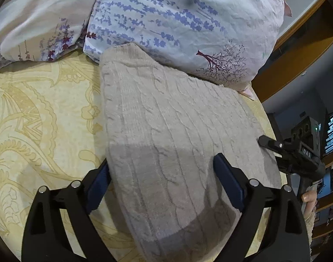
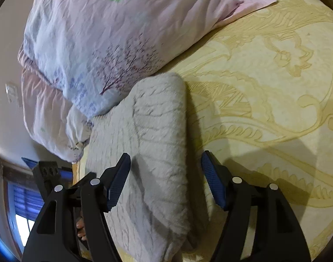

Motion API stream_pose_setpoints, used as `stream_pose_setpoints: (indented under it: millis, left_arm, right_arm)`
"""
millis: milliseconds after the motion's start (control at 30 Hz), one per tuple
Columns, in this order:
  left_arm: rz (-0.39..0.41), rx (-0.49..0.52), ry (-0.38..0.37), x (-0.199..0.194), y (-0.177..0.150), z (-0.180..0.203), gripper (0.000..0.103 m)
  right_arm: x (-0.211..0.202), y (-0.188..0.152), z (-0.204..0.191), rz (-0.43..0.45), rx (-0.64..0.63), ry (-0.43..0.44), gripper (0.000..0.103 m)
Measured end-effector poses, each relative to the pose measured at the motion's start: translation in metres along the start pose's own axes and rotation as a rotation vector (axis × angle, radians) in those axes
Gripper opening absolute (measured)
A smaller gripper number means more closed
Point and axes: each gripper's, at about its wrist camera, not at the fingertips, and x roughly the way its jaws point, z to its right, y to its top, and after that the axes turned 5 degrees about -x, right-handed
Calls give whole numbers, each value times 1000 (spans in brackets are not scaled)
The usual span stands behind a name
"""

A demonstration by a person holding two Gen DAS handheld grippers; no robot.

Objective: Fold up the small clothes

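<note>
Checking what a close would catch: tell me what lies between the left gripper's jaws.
In the left wrist view, the beige knit sweater fills the gap between the open jaws of the left gripper, lying on the yellow bedsheet.

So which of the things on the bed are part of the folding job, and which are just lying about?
Job:
beige knit garment
left gripper, open
right gripper, open

Lying about:
floral pillow
second pillow
yellow patterned bedsheet

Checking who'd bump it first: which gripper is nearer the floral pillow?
Left, slightly, as far as I can judge. The left gripper straddles the sweater below the floral pillow; the right gripper sits lower.
</note>
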Motion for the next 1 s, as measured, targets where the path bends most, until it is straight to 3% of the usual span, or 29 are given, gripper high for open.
stream_pose_setpoints:
  millis: [300, 333, 367, 467, 633, 700, 800, 1000]
  left_arm:
    - [-7, -26, -22, 9, -3, 1, 90]
    - [-10, -34, -34, 9, -4, 1, 90]
    - [-12, -43, -49, 9, -4, 1, 90]
    - [-13, -70, -79, 9, -6, -1, 86]
    - [-17, -109, -116, 5, -10, -9, 73]
    - [-6, -127, -141, 0, -11, -13, 58]
    - [10, -138, -178, -9, -11, -18, 43]
    - [4, -106, -196, -40, -18, -32, 39]
  right_arm:
    - [9, -8, -10, -34, -53, 45, 65]
    - [7, -9, -10, -33, -63, 40, 61]
    - [7, -10, -11, -33, -67, 42, 50]
    - [11, -13, -8, -55, -42, 96, 45]
    - [11, -17, -10, -47, -44, 111, 39]
    - [11, -19, -12, -45, -48, 122, 37]
    - [8, -23, -18, -26, -45, 135, 34]
    - [5, -33, -52, -5, -115, 158, 32]
